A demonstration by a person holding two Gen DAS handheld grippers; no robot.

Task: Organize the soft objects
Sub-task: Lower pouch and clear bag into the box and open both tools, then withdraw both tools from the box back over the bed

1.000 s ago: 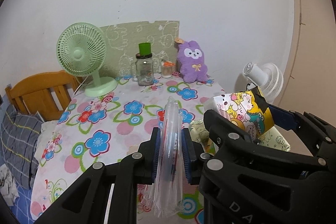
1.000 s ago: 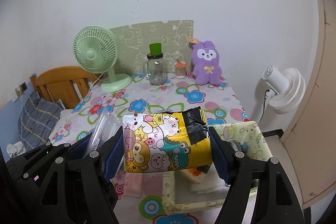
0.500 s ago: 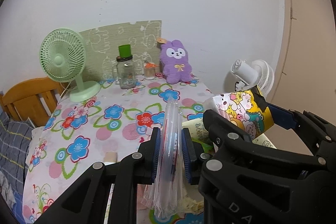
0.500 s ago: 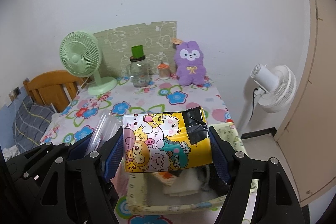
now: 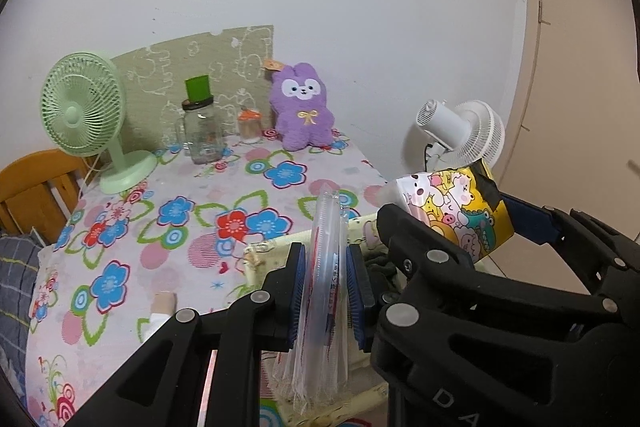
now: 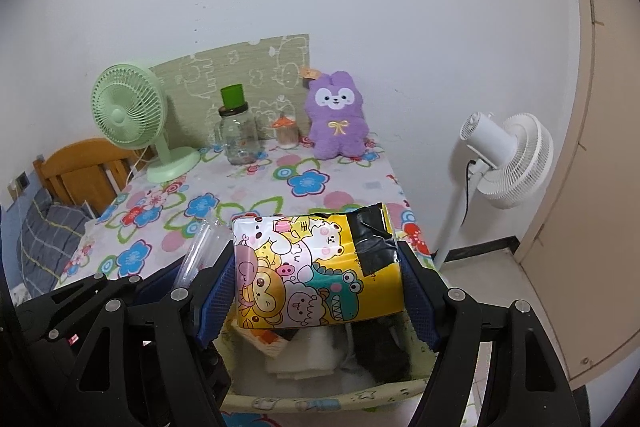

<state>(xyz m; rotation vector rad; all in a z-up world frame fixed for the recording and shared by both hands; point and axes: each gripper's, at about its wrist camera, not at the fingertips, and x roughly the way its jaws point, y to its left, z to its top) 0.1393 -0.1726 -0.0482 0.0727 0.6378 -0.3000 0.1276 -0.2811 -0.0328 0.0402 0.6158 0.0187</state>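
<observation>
Your left fingers (image 5: 298,291) are pinched nearly closed on a clear plastic sleeve (image 5: 323,279), which stands on edge between the pads and hangs below them. Your right fingers (image 6: 218,287) stand wider, clamped on both ends of a cartoon-printed soft pack (image 6: 316,273), patched with black tape and held level.

Both loads hang above the pale fabric bin (image 6: 320,401) at the near edge of the desk (image 5: 168,227), so you look to be in the drop-off step: carrying 2 soft items to the bin. The next move calls for lowering each over the opening and letting go only once it is inside the rim. The pack is nearly as wide as the bin, so bring it down square. The bin already holds folded pale cloth (image 6: 304,359) and something dark, so space is tight.

The right wrist view looks straight into the bin and shows its contents; the left wrist view shows only a corner of the rim, but gives the sleeve edge-on and a small pale item (image 5: 162,307) lying on the desk beside the bin. The purple plush rabbit (image 5: 302,117) sits at the back wall, well apart from the bin.
</observation>
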